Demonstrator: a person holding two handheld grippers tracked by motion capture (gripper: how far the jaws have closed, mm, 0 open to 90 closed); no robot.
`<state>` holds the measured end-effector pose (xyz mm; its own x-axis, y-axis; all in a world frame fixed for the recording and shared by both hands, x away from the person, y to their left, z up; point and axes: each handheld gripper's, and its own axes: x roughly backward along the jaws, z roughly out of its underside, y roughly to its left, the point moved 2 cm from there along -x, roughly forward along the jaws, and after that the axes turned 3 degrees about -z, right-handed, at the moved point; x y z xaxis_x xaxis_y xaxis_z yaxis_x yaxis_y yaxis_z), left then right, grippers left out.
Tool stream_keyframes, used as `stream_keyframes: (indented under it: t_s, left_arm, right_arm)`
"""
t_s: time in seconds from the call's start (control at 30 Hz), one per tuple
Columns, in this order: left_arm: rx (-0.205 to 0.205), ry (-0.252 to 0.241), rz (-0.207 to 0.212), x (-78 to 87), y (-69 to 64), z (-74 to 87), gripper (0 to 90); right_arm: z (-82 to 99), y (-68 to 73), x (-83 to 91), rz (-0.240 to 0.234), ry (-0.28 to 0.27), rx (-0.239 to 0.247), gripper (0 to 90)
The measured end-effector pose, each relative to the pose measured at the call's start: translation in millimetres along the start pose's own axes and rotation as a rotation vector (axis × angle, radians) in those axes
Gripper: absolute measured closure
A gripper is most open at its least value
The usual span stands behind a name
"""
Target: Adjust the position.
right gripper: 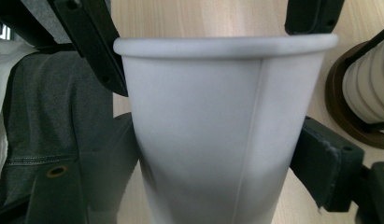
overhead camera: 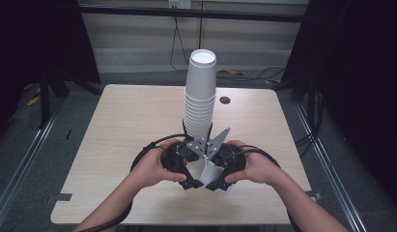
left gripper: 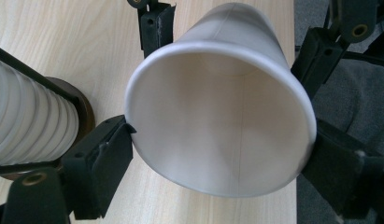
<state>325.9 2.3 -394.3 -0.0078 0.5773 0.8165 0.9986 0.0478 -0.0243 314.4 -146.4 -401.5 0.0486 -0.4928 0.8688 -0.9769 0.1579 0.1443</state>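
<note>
High view: both claws, left [overhead camera: 192,183] and right [overhead camera: 211,184], clamp one white paper cup [overhead camera: 205,170] off the tall white cup stack [overhead camera: 201,94]; placing remains.

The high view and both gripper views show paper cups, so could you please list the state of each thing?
Single paper cup: tilted, empty, held between both grippers.
Stack of cups: upright, nested, standing in a dark holder on the table.
Left gripper: jaws closed on the single cup near its rim.
Right gripper: jaws closed on the same cup's wall.
</note>
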Motion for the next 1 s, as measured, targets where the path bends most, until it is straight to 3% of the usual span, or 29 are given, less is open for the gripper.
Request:
stream_keyframes:
  t_s: [0.23,0.3,0.33,0.4,0.43,0.6,0.83,1.0]
  left_arm:
    - [0.029,-0.040,-0.023,3.2,1.0,2.4,12.6]
    - [0.033,-0.059,0.008,5.5,1.1,3.9,21.4]
    - [0.040,-0.061,-0.004,6.3,1.8,5.0,22.8]
    - [0.058,-0.074,-0.014,7.2,3.3,6.6,15.4]
    - [0.061,-0.078,-0.012,8.0,3.9,8.1,16.2]
    - [0.088,-0.107,-0.015,11.1,6.3,13.0,16.6]
    - [0.123,-0.119,-0.027,8.8,10.8,23.4,16.4]
    - [0.139,-0.121,-0.035,4.1,12.2,30.4,16.4]
  right_arm:
    - [2.7,-0.5,0.0,0.026,-0.027,-0.010,20.2]
    - [5.6,-1.2,-0.2,0.031,-0.025,-0.027,20.0]
    - [7.3,-2.3,-0.3,0.028,-0.037,-0.023,20.0]
    - [12.2,-3.6,-1.7,0.029,-0.044,-0.027,19.8]
    - [14.0,-4.9,-2.1,0.039,-0.050,-0.014,19.7]
    - [27.3,-8.9,-3.1,0.053,-0.068,-0.045,19.1]
    - [44.6,-15.3,-0.9,0.126,-0.198,-0.088,18.7]
    - [56.0,-20.5,-3.4,0.163,-0.252,-0.122,18.6]
